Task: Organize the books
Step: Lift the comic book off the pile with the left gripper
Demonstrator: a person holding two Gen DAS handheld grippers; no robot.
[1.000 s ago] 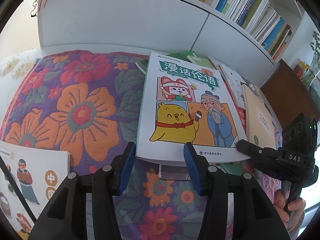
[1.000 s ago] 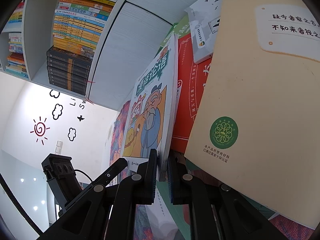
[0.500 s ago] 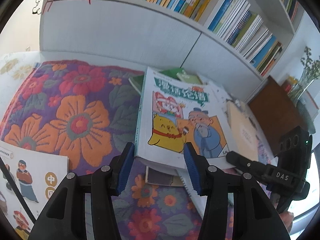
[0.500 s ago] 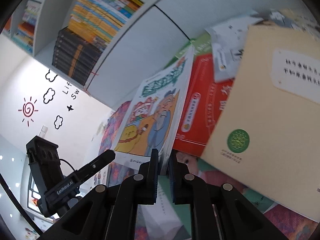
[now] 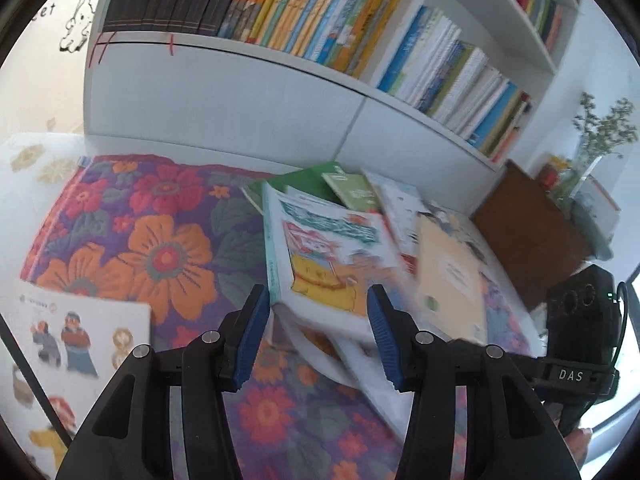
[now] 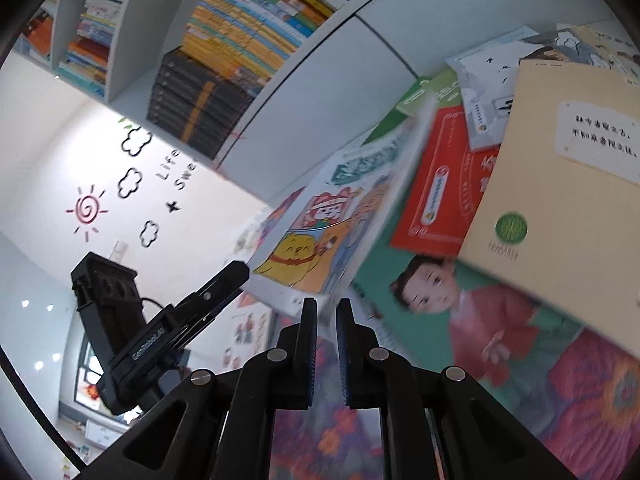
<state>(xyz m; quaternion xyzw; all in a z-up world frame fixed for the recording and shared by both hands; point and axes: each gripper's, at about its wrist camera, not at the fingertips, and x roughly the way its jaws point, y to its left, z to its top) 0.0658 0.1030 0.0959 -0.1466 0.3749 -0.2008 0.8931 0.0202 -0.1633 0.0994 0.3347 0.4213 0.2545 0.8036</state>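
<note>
A white-covered picture book with a yellow cartoon chick and a teal title band [image 5: 332, 256] rises at an angle off a loose pile of books on a flower-patterned purple, orange and red quilt [image 5: 152, 248], its lower corner pinched between the closed blue pads of the right gripper [image 6: 326, 312]. The book stands straight ahead of that gripper, its long axis running up and away toward the white bookcase [image 5: 240, 92] packed with upright spines behind the pile. The left gripper [image 5: 318, 328] hangs just short of the book's near edge, jaws partly apart and pressing on nothing, so the right hand, which has the book, is the closer one; the shelf lies beyond and above both.

The left wrist view shows the cover face-on, the book's tilt over the pile, and the right gripper's black body at the far right edge. The right wrist view shows what lies beneath and beside: a red paperback [image 6: 440, 196], a cream-coloured book with a green round seal [image 6: 560, 216] and a teal cover bearing a child in pink [image 6: 472, 312]. Motion blur hides the exact contact at the pinched corner.
</note>
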